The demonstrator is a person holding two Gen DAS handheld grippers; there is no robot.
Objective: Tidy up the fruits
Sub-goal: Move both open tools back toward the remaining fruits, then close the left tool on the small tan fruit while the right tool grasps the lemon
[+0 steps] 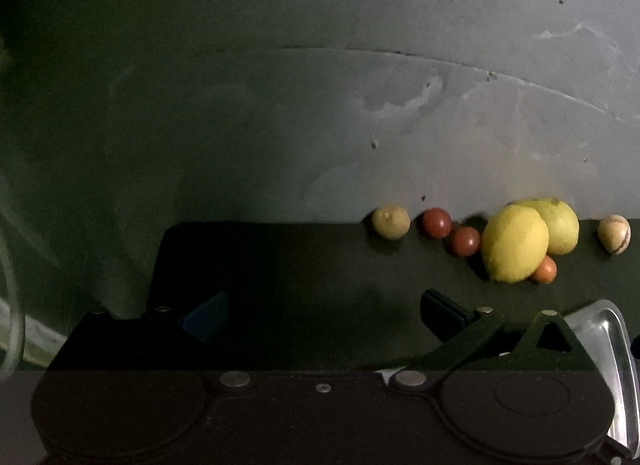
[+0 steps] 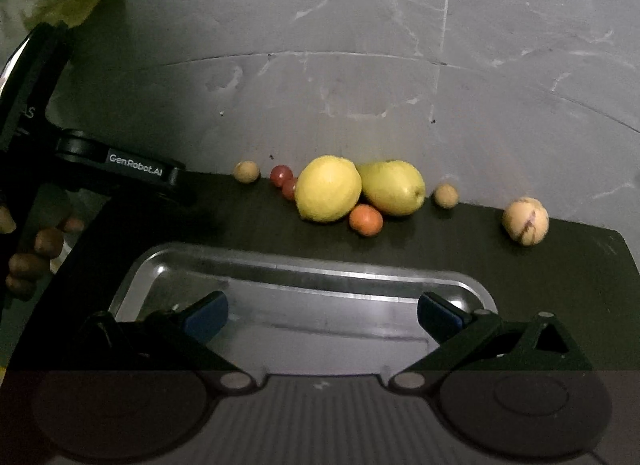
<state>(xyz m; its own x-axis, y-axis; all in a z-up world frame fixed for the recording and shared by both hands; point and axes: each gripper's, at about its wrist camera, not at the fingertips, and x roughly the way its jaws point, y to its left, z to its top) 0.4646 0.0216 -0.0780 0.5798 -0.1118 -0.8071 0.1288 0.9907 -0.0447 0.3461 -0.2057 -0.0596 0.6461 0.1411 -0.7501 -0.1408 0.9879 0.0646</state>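
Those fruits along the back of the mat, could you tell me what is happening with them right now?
Nothing is gripped yet. A person holds two grippers, both open: the right gripper hovers over an empty metal tray, the left gripper to its left over the dark mat. The two lemons, small orange fruit, red fruits and the rest lie by the wall, none in the tray.

Right gripper (image 2: 322,315): black linkage arms, blue fingertip pads (image 2: 206,315), round silver pivot screws, ribbed grey housing at 6 o'clock. Left gripper (image 1: 322,315): matching black build; at 9 o'clock in the right view, white "GenRobot.AI" lettering.
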